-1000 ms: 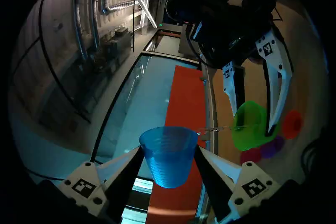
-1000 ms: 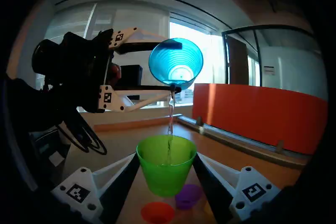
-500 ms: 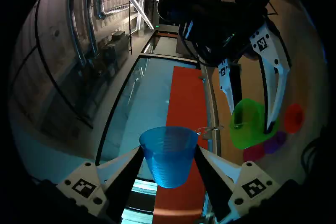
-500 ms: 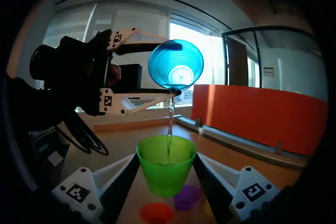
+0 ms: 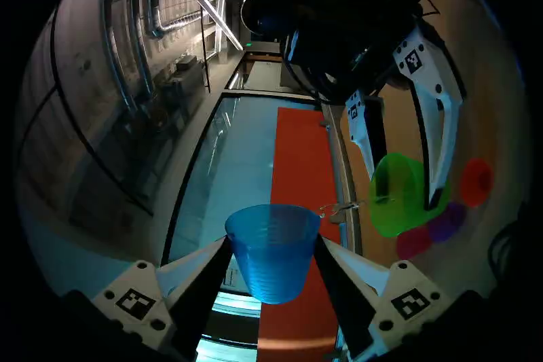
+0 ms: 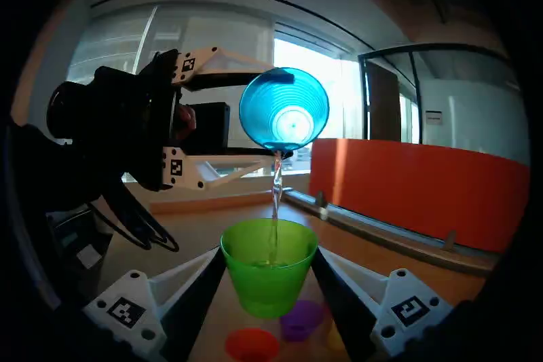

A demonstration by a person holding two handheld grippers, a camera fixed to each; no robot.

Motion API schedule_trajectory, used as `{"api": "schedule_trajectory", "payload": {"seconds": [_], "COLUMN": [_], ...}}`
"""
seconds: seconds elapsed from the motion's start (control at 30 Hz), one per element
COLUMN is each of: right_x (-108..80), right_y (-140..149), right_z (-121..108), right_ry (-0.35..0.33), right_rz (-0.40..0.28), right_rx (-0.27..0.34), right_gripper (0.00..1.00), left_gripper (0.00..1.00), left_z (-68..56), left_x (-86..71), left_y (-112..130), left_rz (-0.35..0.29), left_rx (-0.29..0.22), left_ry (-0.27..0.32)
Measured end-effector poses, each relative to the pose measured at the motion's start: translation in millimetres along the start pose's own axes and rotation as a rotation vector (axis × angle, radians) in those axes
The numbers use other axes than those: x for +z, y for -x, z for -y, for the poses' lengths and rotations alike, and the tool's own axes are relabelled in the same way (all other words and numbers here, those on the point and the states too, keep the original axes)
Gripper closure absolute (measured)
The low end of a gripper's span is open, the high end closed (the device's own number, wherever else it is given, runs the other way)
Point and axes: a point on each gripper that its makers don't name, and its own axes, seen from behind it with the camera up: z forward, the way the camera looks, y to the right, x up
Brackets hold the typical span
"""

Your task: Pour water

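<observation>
My left gripper [image 5: 273, 260] is shut on a blue cup [image 5: 273, 250], tipped onto its side. In the right gripper view that blue cup [image 6: 284, 109] faces me mouth-on, held by the left gripper [image 6: 271, 114] up and to the left. A thin stream of water [image 6: 275, 189] falls from its lower rim into the green cup [image 6: 269, 272]. My right gripper [image 6: 269, 274] is shut on the green cup and holds it upright right below. In the left gripper view the green cup [image 5: 399, 193] sits between the right gripper's white fingers [image 5: 434, 124], and water [image 5: 339, 208] runs toward it.
Small cups lie on the wooden table [image 6: 197, 240] under the green cup: an orange one [image 6: 250, 345] and a purple one [image 6: 302, 318]. An orange partition [image 6: 421, 185] runs along the table's right side. Big windows stand behind, and black cables [image 6: 136, 219] hang from the left gripper.
The blue cup has tipped a little further and sits slightly lower above the green cup. Water keeps streaming into the green cup. Both grips are unchanged.
</observation>
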Motion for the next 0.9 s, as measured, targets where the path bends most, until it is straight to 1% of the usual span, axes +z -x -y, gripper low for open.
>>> {"api": "schedule_trajectory", "payload": {"seconds": [0.37,0.9], "right_x": [-1.1,-2.0], "right_y": [-0.9,-2.8], "right_z": [-0.3,-0.5], "right_ry": [0.005,0.007], "right_rz": [0.0,-0.003], "right_rx": [-0.004,-0.008], "right_gripper": [0.1,0.1], "left_gripper": [0.16,0.16], "left_z": [5.5,7.8], "left_x": [-1.3,-0.3], "left_y": [-1.9,-7.4], "left_rz": [-0.002,-0.013], "left_rx": [0.042,0.114], "left_ry": [-0.015,-0.037]}}
